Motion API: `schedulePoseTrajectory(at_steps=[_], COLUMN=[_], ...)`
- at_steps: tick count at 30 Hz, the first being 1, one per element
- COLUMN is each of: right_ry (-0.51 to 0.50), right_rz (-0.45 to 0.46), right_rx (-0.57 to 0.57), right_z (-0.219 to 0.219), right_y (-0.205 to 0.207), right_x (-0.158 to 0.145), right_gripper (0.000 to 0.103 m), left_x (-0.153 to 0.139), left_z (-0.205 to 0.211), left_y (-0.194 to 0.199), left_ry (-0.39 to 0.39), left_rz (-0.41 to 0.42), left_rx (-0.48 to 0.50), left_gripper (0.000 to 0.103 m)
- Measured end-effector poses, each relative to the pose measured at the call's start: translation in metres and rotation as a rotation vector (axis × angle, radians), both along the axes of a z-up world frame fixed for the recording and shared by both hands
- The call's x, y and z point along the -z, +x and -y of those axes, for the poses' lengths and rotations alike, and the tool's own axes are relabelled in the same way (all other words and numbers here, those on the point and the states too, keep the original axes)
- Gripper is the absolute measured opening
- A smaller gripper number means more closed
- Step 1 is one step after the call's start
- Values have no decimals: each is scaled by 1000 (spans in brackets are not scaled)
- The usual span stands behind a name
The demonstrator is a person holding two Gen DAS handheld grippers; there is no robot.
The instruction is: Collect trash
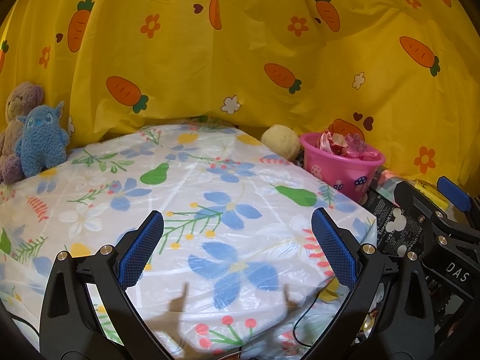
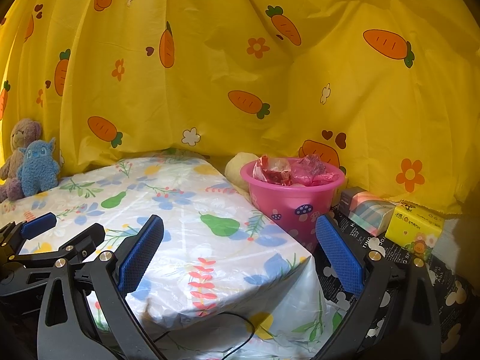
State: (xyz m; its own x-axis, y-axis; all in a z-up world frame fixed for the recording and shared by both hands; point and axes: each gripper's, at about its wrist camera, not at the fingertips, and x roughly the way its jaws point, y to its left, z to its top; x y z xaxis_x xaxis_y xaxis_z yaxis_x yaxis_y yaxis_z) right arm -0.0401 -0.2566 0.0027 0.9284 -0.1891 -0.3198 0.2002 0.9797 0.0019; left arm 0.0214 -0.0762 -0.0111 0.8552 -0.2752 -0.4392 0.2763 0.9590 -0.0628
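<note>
A pink bucket (image 1: pixel 343 169) with mushroom prints stands off the table's far right corner and holds crumpled red and pink wrappers (image 1: pixel 345 144). It also shows in the right wrist view (image 2: pixel 292 198), with the wrappers (image 2: pixel 292 169) heaped inside. My left gripper (image 1: pixel 237 246) is open and empty above the flowered tablecloth (image 1: pixel 192 186). My right gripper (image 2: pixel 240 252) is open and empty over the table's right front corner (image 2: pixel 210 255), short of the bucket. No loose trash shows on the cloth.
Two plush toys (image 1: pixel 33 141) sit at the table's far left. A cream plush ball (image 1: pixel 282 144) lies behind the bucket. A striped box (image 2: pixel 370 213) and a yellow tissue pack (image 2: pixel 415 228) lie right of the bucket. A yellow carrot-print curtain (image 2: pixel 240 75) hangs behind. A black cable (image 2: pixel 240 330) hangs at the front.
</note>
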Motion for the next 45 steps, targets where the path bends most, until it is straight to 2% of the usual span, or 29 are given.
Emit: schedulePoseTrajectory(at_steps=[45], right_ry=[6], right_rz=[1], right_rx=[5], right_z=[0], right_y=[-1], right_x=[3], right_gripper=[98], left_x=[-9], left_z=[3], left_y=[-7], left_ry=[-14], left_rz=[11], left_rx=[-2], left_gripper=[97])
